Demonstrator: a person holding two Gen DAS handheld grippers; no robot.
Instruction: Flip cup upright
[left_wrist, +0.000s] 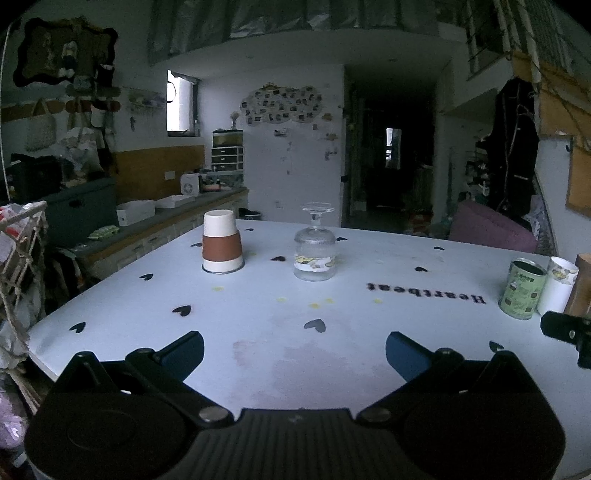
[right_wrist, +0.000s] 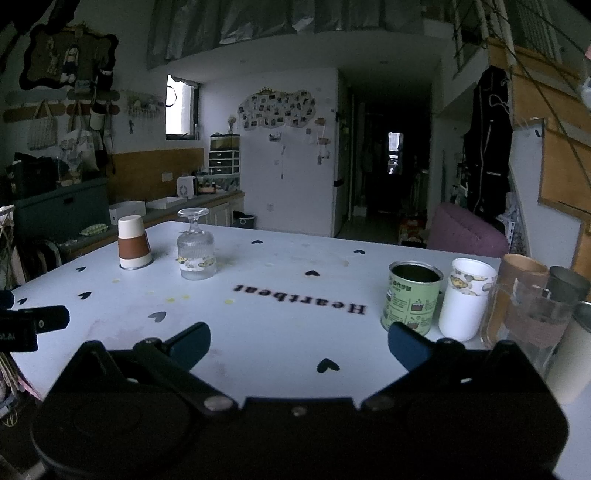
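Two vessels, the paper cup (left_wrist: 222, 242) and stemmed glass (left_wrist: 315, 245), sit inverted on the tabletop (left_wrist: 295, 332) (untouched), both hand-held grippers spread empty.

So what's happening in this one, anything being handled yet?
Nothing is held yet. Both grippers, left and right, hover with jaws open over the near edge of the table. Two cups stand upside down at the far left: a paper cup and a glass goblet. A green can and white cup stand upright on the right.
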